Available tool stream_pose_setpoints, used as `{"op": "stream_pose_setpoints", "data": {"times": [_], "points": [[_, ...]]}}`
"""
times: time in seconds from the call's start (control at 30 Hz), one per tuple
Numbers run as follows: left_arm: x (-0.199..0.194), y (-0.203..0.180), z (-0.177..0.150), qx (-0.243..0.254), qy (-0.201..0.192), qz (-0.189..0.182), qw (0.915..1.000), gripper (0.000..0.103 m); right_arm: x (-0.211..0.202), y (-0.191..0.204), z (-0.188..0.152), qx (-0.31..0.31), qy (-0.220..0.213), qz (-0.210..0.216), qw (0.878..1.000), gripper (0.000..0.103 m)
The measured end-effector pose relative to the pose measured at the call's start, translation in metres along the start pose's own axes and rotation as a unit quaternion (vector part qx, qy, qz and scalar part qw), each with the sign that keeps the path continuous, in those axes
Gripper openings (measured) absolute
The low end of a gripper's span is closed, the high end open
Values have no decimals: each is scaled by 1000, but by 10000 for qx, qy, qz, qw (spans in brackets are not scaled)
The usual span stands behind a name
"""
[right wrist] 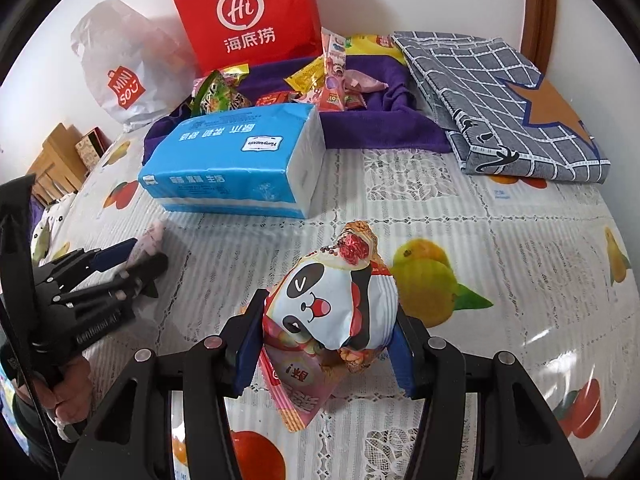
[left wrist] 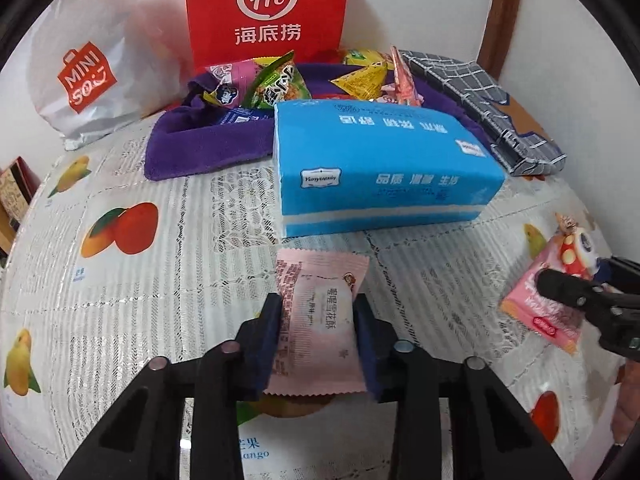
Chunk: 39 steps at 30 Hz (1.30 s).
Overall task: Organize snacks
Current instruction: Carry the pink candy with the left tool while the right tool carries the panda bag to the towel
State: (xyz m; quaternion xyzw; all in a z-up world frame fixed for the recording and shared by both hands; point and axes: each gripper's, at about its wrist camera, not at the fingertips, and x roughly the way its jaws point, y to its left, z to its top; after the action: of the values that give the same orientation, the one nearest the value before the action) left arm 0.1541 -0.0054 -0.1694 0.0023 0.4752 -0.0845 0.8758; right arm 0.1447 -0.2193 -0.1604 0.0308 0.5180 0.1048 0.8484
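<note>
The left gripper pinches a pale pink snack packet. The right gripper clamps a panda-print snack bag (both above the fruit-print tablecloth).

"MINISO" on white bag

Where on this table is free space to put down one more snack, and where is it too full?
Free: the tablecloth left of the tissue pack, and the stretch between that pack and the folded checked cloth. Crowded: the purple towel, heaped with snack packets.
</note>
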Motion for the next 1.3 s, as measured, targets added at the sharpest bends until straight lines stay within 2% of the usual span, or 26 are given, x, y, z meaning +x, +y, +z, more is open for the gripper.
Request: {"op": "stream_pose_setpoints", "data": {"times": [0.33, 0.77, 1.3], "points": [[-14, 10, 4, -343, 17, -384, 9987, 32, -6, 3, 2, -14, -91, -9, 10000, 55], [-46, 7, 25, -283, -256, -335, 9987, 32, -25, 10, 24, -97, -392, -30, 9992, 54], [-75, 11, 76, -239, -544, -238, 9980, 32, -50, 21, 75, -292, -914, -146, 9953, 54]]}}
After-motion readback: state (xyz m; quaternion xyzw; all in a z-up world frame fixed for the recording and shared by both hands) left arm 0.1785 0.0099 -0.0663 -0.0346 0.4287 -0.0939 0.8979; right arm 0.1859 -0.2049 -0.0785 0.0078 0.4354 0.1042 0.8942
